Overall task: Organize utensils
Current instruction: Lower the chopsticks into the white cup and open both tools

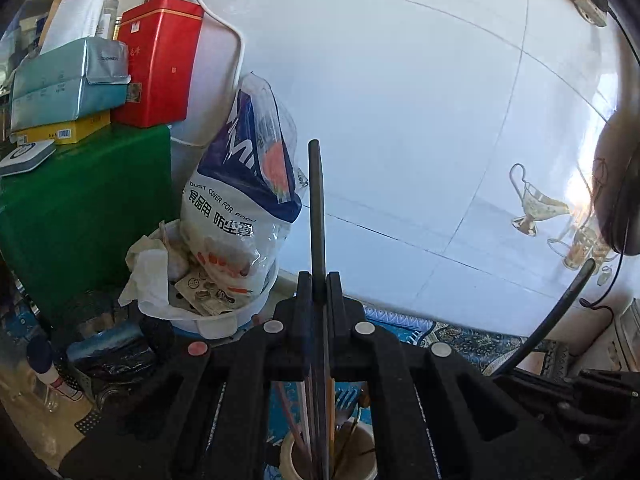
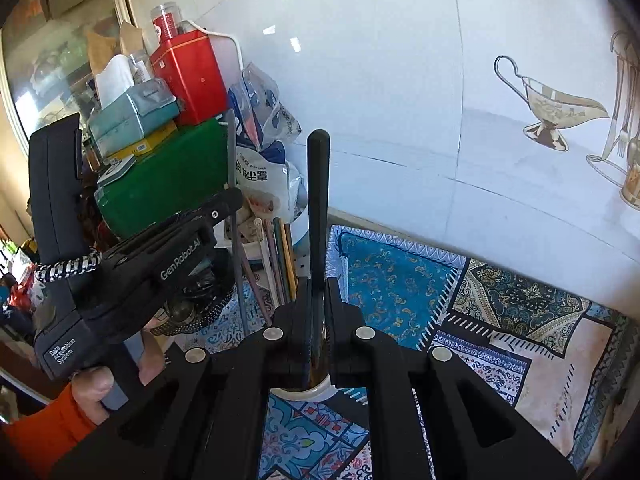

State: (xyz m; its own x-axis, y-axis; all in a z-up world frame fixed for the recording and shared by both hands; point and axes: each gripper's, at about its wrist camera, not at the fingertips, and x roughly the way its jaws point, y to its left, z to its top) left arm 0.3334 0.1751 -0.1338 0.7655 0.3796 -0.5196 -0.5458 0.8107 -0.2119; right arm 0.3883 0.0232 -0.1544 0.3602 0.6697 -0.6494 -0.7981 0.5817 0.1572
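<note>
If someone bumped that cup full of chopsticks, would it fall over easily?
Probably fairly easily. The cup looks narrow, and the chopsticks stand much taller than its rim, so it seems top-heavy. It sits on a patterned cloth, which may grip it a little. It looks like ceramic, so it may be heavy enough to resist a light nudge.

A home kitchen: tiled wall (image 2: pixel 400 80), utensil cup (image 1: pixel 290 458), tissue box (image 1: pixel 60 80).

2 wrist views toward tiled wall (image 1: pixel 400 100)

Glossy wall tiles (image 1: pixel 400 120); matt black chopstick (image 1: pixel 317 208).
</note>
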